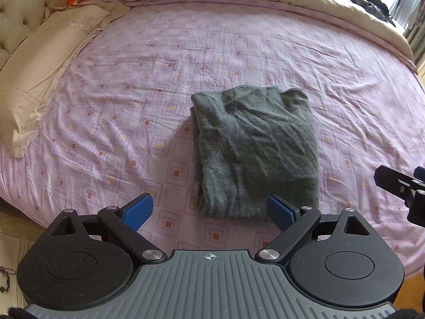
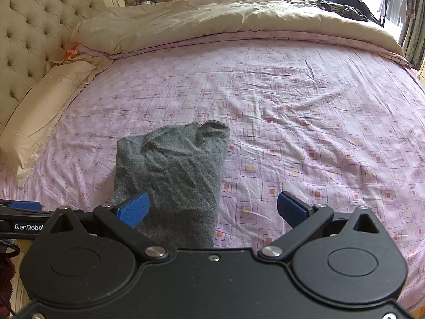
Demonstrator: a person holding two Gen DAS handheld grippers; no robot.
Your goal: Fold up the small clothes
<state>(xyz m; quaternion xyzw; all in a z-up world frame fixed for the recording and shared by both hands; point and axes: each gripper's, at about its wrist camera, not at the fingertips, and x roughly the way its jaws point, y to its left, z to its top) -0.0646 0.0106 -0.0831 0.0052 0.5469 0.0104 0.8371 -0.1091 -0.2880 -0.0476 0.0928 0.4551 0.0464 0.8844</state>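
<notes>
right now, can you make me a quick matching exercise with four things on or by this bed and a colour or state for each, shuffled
Things:
1. sweater
2. bed sheet
3. pillow
4. left gripper

Colour or state:
a. open, holding nothing
b. grey, folded into a compact bundle
c. cream, lying by the tufted headboard
d. pink with small squares, wrinkled

Pairs: 1-b, 2-d, 3-c, 4-a
</notes>
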